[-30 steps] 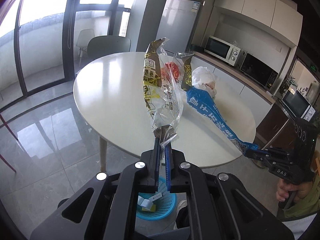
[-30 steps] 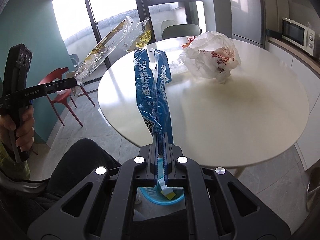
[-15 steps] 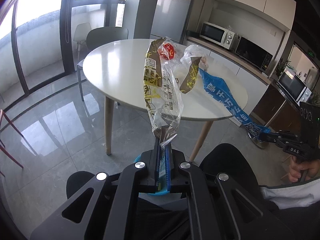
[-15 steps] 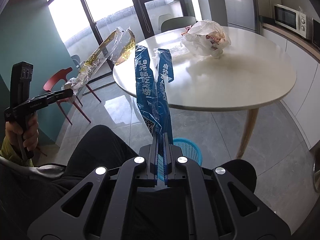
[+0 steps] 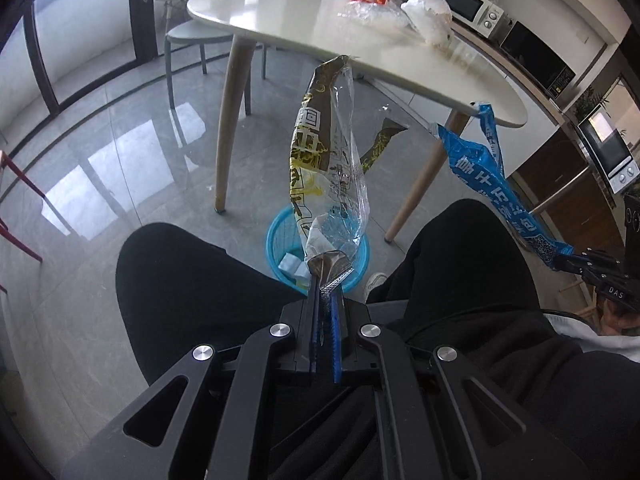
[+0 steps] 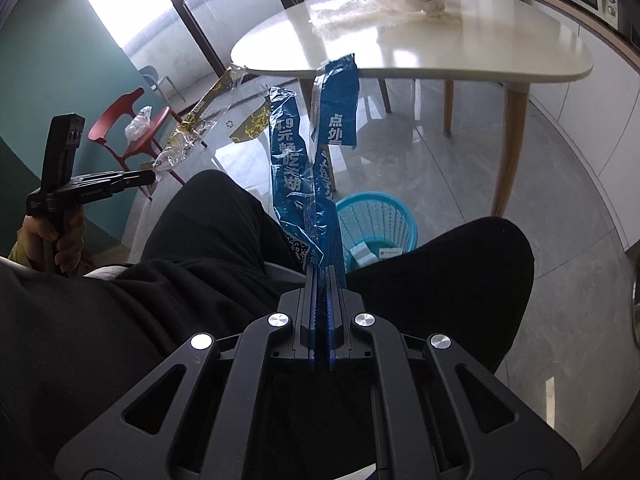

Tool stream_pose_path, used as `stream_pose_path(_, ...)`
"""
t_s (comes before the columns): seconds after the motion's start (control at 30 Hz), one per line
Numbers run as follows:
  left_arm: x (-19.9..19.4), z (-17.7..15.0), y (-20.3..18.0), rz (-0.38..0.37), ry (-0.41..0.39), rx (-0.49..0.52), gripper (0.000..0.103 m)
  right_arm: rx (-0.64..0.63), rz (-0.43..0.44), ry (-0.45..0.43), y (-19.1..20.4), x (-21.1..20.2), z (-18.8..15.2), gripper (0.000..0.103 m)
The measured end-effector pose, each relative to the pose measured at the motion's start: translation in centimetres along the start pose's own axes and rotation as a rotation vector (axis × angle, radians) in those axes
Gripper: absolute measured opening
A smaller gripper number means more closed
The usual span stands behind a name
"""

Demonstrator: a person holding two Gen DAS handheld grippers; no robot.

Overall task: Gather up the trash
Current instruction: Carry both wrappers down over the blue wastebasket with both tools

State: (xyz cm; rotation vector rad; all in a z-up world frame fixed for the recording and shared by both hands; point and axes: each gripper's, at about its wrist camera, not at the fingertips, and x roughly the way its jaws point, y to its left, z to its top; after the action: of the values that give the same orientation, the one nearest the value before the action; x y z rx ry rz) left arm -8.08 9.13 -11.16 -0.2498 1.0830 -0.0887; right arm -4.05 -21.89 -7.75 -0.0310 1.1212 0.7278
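My knees (image 5: 192, 280) hid the near rim of the blue basket (image 5: 276, 236) at twelve o'clock on the floor. My left gripper (image 5: 325, 280), tilted down, was clenched on the clear yellow wrapper (image 5: 324, 168) above it; my right gripper (image 6: 322, 270) likewise pinched the blue wrapper (image 6: 296, 168).

The left gripper (image 5: 325, 280) pointed steeply down between the person's knees (image 5: 192, 280), and its jaws were closed tight on the end of a clear and yellow wrapper (image 5: 324, 168). The right gripper (image 6: 322, 270) also pointed down over the lap, with its jaws pressed together on the end of a blue wrapper (image 6: 296, 164). The left hand (image 6: 60, 240) was wrapped around the handle of its gripper. The right hand (image 5: 618, 318) was only partly visible under its gripper.
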Motion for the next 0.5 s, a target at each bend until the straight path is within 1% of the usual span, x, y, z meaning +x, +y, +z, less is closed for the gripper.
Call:
stream_pose_path(0.13,1.9,0.0,0.0,-0.005,0.044,-0.031,0.004,-0.007,-0.012,0.034,-0.3,2.2,0.2,0.004)
stream_pose_path(0.3,4.1,0.5,0.2,-0.043,0.075,-0.038,0.004,0.004,-0.023,0.101,-0.8,5.5,0.8,0.004)
stream_pose_path(0.5,6.5,1.4,0.5,-0.075,0.12,-0.043,0.004,0.012,-0.064,0.128,-1.9,8.2,2.2,0.004)
